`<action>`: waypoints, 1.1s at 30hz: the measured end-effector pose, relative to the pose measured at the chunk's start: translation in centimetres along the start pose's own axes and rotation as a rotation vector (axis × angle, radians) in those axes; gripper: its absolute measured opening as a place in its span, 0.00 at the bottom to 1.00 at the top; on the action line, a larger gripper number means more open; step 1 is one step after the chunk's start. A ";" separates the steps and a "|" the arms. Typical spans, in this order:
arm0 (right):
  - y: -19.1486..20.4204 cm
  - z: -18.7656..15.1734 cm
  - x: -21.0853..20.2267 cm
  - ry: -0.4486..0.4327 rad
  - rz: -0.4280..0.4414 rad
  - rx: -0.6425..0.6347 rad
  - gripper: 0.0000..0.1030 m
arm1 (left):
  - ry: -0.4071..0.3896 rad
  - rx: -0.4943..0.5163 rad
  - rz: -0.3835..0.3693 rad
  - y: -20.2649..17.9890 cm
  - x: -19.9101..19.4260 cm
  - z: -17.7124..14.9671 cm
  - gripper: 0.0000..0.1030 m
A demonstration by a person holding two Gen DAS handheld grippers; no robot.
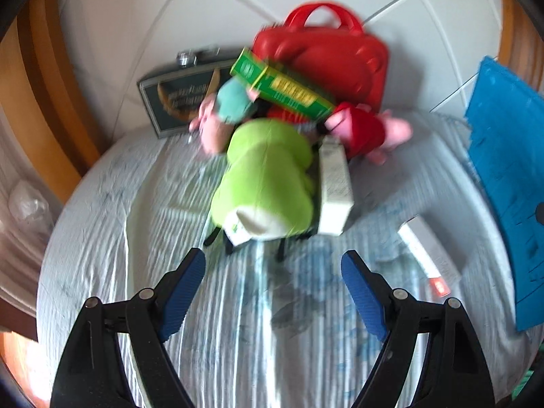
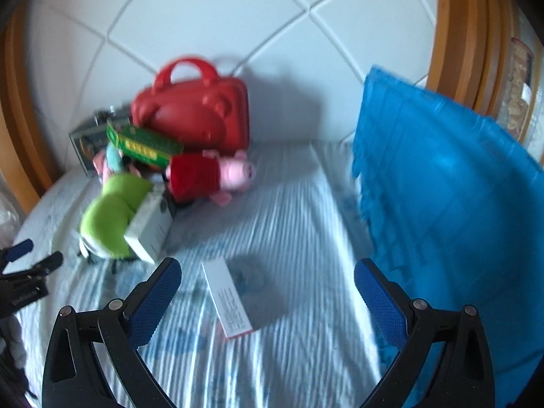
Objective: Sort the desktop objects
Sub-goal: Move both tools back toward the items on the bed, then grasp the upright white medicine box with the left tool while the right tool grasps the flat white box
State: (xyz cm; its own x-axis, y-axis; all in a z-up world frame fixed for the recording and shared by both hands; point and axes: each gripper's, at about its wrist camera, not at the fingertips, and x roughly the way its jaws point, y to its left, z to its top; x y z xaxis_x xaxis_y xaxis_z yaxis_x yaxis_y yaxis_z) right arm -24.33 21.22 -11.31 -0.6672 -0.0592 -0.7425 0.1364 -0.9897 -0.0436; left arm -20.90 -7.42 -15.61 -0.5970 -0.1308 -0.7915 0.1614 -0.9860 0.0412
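Nothing looks sorted yet: our left tool [image 1: 273, 263] and right tool [image 2: 267, 272] are wide and empty above the heaped soft green plush toy [image 1: 263, 176] on the bed [image 1: 136, 238].

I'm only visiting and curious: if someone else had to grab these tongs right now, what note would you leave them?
Left tongs: open, empty, facing the green plush toy.
Right tongs: open, empty, above the small white box with red edge, which lies alone on the striped sheet.
Pile by the headboard: red carry case, green carton lying across the pile, pink pig plush in a red dress, white box leaning on the green plush, framed dark plaque behind.
Blue sheet stands at the right.
Done: nothing looks sorted yet.
Left: everything.
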 end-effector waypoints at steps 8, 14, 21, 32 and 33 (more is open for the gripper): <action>1.8 -3.5 10.2 0.263 0.034 -0.028 1.00 | 0.087 0.015 -0.046 -1.3 5.8 1.0 0.80; 2.7 -4.3 14.3 0.341 0.041 -0.045 1.00 | 0.094 0.068 -0.087 -4.9 9.3 3.8 0.80; 4.0 -4.0 17.6 0.392 0.064 -0.078 0.93 | 0.123 0.121 -0.084 -8.2 14.0 7.7 0.80; 4.5 -4.2 19.6 0.428 0.080 -0.068 0.49 | 0.236 0.177 -0.074 -9.8 18.0 7.1 0.35; 4.4 -4.2 19.5 0.429 0.077 -0.064 0.46 | 0.255 0.163 -0.088 -9.6 18.0 6.7 0.35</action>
State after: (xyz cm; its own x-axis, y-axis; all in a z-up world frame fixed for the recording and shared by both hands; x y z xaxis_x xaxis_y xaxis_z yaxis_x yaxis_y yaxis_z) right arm -33.69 16.28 -28.76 -0.2902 -0.0596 -0.9551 0.2280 -0.9736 -0.0085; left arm -38.45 -0.98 -26.21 -0.3837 -0.0345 -0.9228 -0.0222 -0.9987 0.0465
